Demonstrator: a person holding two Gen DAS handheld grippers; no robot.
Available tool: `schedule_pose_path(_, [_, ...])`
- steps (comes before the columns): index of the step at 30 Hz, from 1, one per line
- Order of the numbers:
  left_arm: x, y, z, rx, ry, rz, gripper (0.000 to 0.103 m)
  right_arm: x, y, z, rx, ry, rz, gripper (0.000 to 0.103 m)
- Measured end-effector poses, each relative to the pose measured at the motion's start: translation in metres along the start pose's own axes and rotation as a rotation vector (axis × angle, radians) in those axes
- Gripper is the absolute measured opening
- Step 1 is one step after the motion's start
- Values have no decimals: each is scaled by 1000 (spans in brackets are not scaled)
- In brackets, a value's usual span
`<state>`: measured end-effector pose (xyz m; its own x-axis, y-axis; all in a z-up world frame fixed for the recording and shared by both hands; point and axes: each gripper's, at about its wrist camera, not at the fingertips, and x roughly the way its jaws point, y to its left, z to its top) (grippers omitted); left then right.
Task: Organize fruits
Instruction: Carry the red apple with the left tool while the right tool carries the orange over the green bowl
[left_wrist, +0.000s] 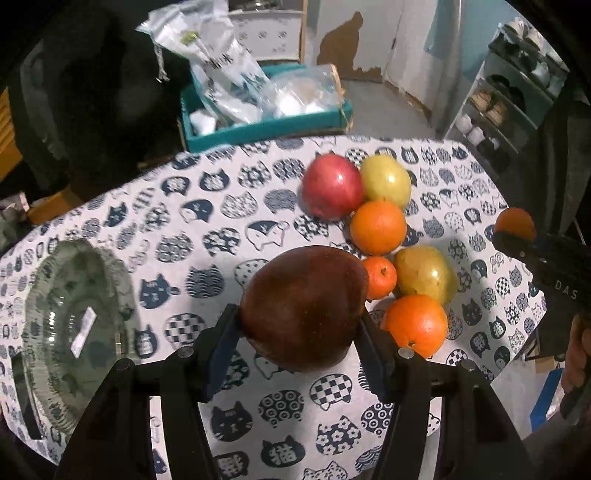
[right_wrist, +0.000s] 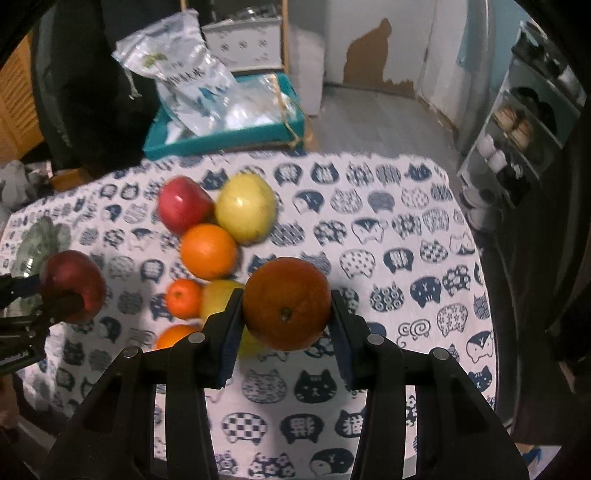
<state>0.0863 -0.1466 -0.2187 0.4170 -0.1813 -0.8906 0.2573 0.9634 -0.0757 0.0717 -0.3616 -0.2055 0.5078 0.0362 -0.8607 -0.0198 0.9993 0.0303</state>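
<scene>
Gripping a dark red apple (left_wrist: 304, 308) above the cat-print tablecloth (left_wrist: 207, 229), the left gripper (left_wrist: 299, 332) mirrors the right gripper (right_wrist: 287, 314), clamped on an orange (right_wrist: 287, 303).

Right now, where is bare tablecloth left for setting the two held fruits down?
Free: the strip between the glass bowl and the fruit cluster, and the cloth right of the yellow apple toward the table's edge. Crowded: the cluster itself, fruits touching.
</scene>
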Motion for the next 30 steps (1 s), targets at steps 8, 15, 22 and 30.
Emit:
schedule_pose_path(8, [-40,20,3,-53,-71,4,62,-38,30,17,-41,-83,33,43])
schedule_pose_path(15, [-77,39,3,-72,-147,26,62,-69,64,29,-85,-151,84,43])
schedule_pose_path(22, [-99,68,-3,-114,-188,41,62,-90,100,40,-128,-190,137,43])
schedule_pose_path(30, [-112,102,-14,-165,-207,64,62,-97,147,49,-184,-203,185,43])
